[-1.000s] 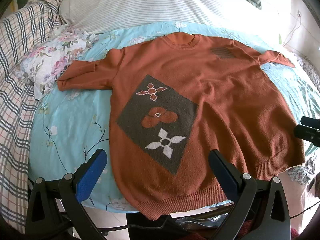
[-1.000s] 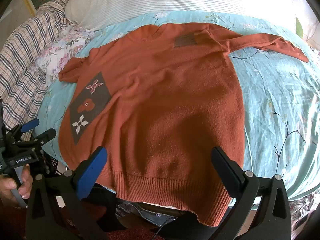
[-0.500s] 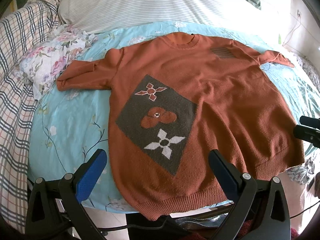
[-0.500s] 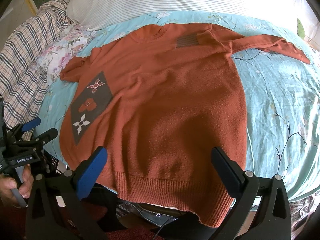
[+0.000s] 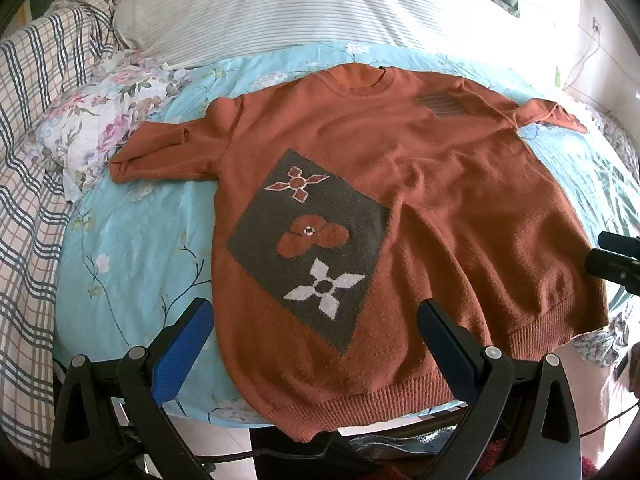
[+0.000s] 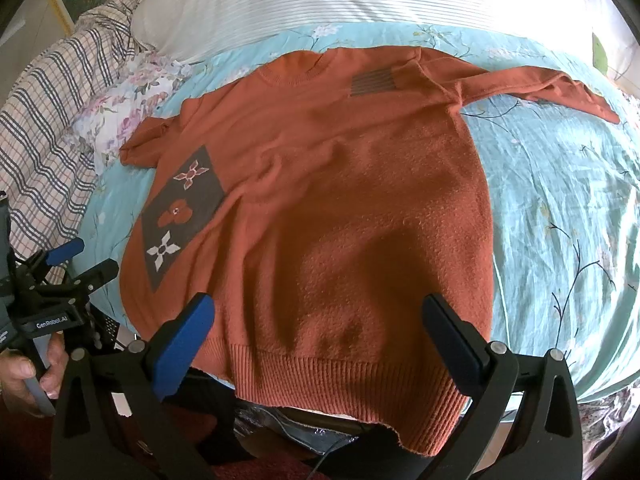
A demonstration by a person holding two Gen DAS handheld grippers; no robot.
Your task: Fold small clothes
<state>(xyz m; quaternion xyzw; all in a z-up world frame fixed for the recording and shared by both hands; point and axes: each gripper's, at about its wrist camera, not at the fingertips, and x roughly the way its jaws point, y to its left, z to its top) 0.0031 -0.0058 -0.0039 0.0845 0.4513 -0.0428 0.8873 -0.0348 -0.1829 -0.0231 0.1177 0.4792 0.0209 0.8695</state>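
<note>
An orange knit sweater [image 5: 440, 208] lies face up and spread flat on the light blue floral sheet [image 5: 132, 248], with its hem hanging over the near edge of the bed. A dark diamond patch with flowers [image 5: 308, 240] marks its front. One sleeve [image 5: 160, 156] lies bunched to the left; the other sleeve [image 6: 540, 84] stretches out to the right. My left gripper [image 5: 314, 316] is open above the hem, holding nothing. My right gripper [image 6: 318, 308] is also open over the hem's right part, empty. In the right wrist view, a hand [image 6: 24, 372] holds the left gripper [image 6: 80, 260].
A white striped pillow [image 5: 300, 4] lies behind the sweater, a floral cloth [image 5: 100, 120] and a plaid blanket [image 5: 28, 184] to the left. The right gripper's tip [image 5: 612, 260] shows at the right edge. Bare blue sheet [image 6: 560, 200] lies right of the sweater.
Both views have drifted only slightly. The sweater lies as before and both grippers stay open.
</note>
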